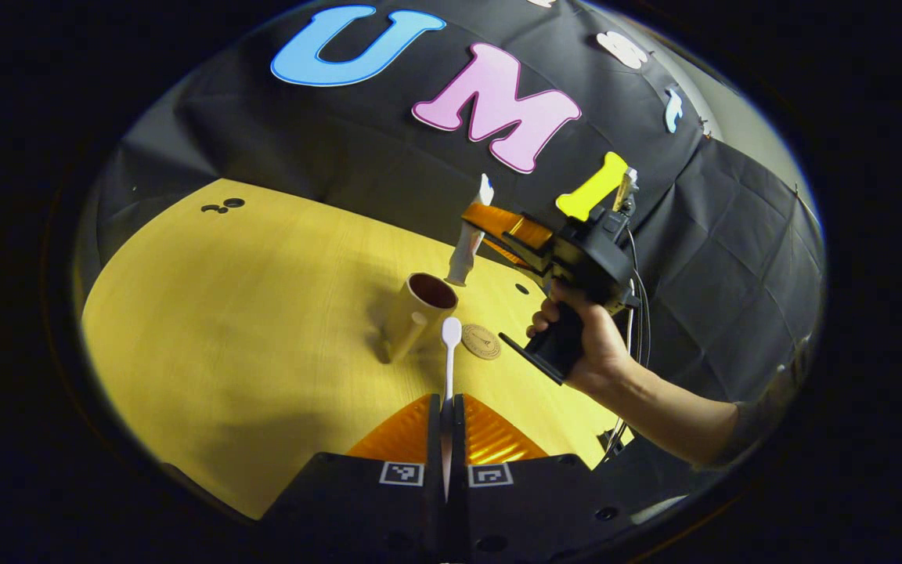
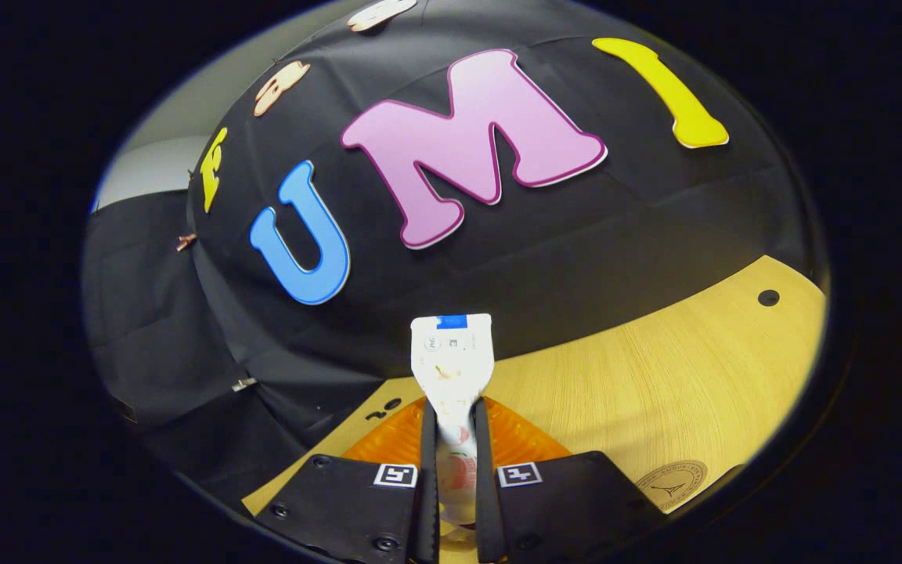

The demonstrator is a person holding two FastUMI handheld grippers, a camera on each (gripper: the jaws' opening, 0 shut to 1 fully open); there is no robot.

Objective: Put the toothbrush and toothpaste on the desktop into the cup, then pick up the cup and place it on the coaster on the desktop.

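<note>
Above the tabletop [image 1: 247,329], left gripper [image 1: 446,411] clamps the toothbrush [image 1: 450,352]; right gripper [image 2: 451,439] pinches the toothpaste [image 2: 451,360] over the seemingly empty cup [image 1: 418,313]. Coaster [image 1: 481,341] waits beside it, bare; both drops and the cup move remain.

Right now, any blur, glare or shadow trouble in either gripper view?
Left gripper view: sharp; fisheye bows the table edge; the cup casts a soft shadow; the foreground lies shaded. Right gripper view: the toothpaste is lit and crisp higher up, softer low between the fingers; the coaster is stretched at the rim.
</note>
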